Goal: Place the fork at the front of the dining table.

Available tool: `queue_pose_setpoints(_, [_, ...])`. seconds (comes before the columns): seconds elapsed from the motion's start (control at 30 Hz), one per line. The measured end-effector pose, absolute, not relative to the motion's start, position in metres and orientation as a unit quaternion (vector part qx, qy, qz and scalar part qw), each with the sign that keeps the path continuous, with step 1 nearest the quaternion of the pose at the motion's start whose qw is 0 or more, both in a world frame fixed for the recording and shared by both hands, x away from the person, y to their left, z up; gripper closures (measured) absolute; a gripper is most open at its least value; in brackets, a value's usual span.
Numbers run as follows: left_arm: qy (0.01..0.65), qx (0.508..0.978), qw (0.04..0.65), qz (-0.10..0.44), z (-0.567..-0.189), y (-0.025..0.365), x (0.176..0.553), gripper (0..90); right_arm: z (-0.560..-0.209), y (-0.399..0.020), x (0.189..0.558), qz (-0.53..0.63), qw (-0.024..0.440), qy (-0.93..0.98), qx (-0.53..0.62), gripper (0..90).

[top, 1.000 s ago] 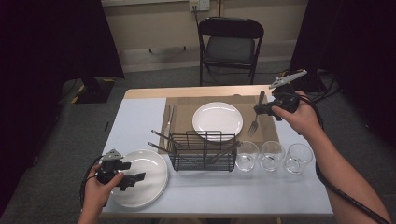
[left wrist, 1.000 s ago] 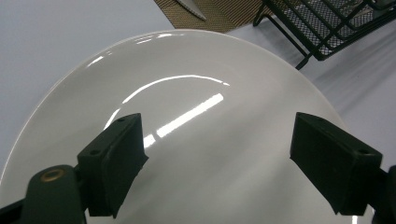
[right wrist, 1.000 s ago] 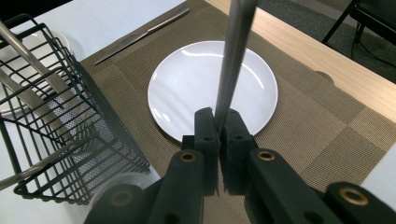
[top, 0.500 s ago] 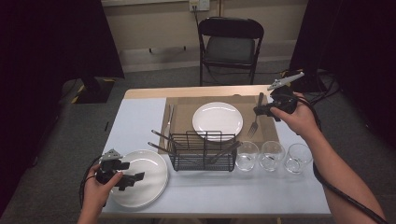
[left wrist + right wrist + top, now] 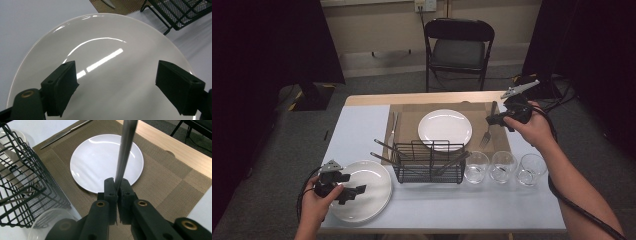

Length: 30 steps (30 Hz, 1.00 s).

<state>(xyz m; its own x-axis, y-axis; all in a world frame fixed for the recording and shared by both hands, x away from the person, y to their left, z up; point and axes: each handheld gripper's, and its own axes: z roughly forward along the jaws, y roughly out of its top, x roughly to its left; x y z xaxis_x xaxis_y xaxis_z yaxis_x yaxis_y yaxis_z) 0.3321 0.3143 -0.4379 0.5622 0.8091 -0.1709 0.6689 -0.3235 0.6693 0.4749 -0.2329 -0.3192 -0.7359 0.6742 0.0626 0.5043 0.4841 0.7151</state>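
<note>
The right hand-held gripper (image 5: 493,118), clamped on the fork (image 5: 485,137), has lowered it slightly beside the plate (image 5: 445,128); placing seems near. The left hand-held gripper (image 5: 353,192) hovers wide open.

The fork (image 5: 486,135) is smooth brushed metal. The near plate (image 5: 105,72) is glossy white ceramic, streaked with highlights — so is the far plate (image 5: 106,162). The placemat (image 5: 160,182) looks coarse, matt woven. The rack (image 5: 22,182) is black wire mesh; the glasses (image 5: 503,166) are clear. The desk's far edge (image 5: 377,99) is bare wood.
</note>
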Motion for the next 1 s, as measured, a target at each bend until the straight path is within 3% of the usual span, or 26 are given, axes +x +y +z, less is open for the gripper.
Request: queue_pose_setpoints(1.0, [0.458,0.810,0.353,0.098,-0.439,0.315,0.332,17.0,-0.345,-0.245,0.474,0.361,0.111,0.855,0.355,86.9])
